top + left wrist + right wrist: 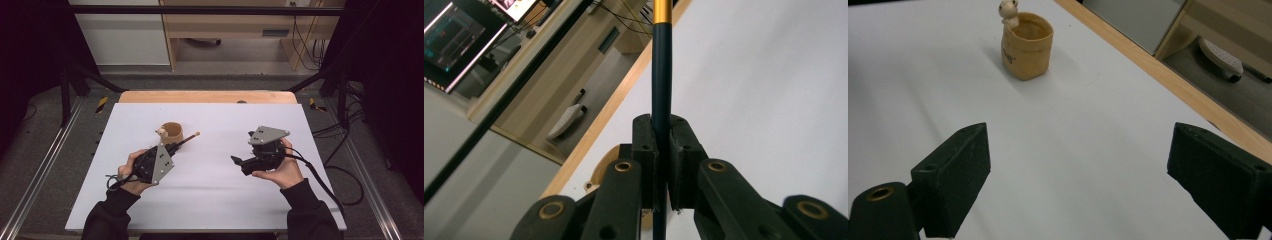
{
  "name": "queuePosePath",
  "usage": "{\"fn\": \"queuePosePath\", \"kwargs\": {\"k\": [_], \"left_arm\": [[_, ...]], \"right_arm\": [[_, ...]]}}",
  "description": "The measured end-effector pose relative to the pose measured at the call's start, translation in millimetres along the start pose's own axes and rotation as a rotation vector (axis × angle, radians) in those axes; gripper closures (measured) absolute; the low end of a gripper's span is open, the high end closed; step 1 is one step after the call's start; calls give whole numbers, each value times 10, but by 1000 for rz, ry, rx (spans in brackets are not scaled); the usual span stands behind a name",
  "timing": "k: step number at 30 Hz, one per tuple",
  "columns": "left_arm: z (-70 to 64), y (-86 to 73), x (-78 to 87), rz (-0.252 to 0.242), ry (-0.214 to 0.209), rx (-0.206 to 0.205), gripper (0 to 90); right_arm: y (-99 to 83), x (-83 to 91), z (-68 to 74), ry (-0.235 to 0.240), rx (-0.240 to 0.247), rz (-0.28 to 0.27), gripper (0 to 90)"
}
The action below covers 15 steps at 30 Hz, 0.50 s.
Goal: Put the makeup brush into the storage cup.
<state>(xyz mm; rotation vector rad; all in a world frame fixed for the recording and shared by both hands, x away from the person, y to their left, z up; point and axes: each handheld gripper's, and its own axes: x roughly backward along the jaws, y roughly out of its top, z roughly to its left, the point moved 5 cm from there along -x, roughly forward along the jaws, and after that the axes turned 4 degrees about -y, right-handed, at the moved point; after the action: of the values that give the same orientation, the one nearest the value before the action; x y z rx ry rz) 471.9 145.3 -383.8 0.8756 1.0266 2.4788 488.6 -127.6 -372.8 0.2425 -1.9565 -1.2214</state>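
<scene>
Clamping a dark pen [661,65], left tongs [663,150]; right tongs [1078,170] gape empty.

**Setting: laboratory recording station**

The white work table [210,200] stands inside a black metal frame [200,10], with rails along the grey floor on either side. Loose cables [345,170] trail over the floor at right, and more hang by light-wood shelving [230,25] behind the table. A lit monitor [459,45] stands on a bench in the left gripper view. A rolling chair base [1223,60] sits on the grey floor.
</scene>
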Motion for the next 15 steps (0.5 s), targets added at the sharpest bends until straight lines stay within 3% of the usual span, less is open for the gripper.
{"fn": "queuePosePath", "kwargs": {"k": [5, 8, 10, 15], "left_arm": [[71, -37, -10, -27, 26, 112, 834], [86, -53, -15, -30, 41, 144, 834], [108, -68, -28, -37, 50, 201, 834], [176, -69, -56, -47, 73, 286, 834]], "right_arm": [[-157, 39, -29, -40, -67, -54, 101], [-203, 57, -43, -49, -94, -80, 100], [-255, 81, -73, -81, -129, -111, 93], [-339, 99, -118, -116, -182, -160, 85]]}}
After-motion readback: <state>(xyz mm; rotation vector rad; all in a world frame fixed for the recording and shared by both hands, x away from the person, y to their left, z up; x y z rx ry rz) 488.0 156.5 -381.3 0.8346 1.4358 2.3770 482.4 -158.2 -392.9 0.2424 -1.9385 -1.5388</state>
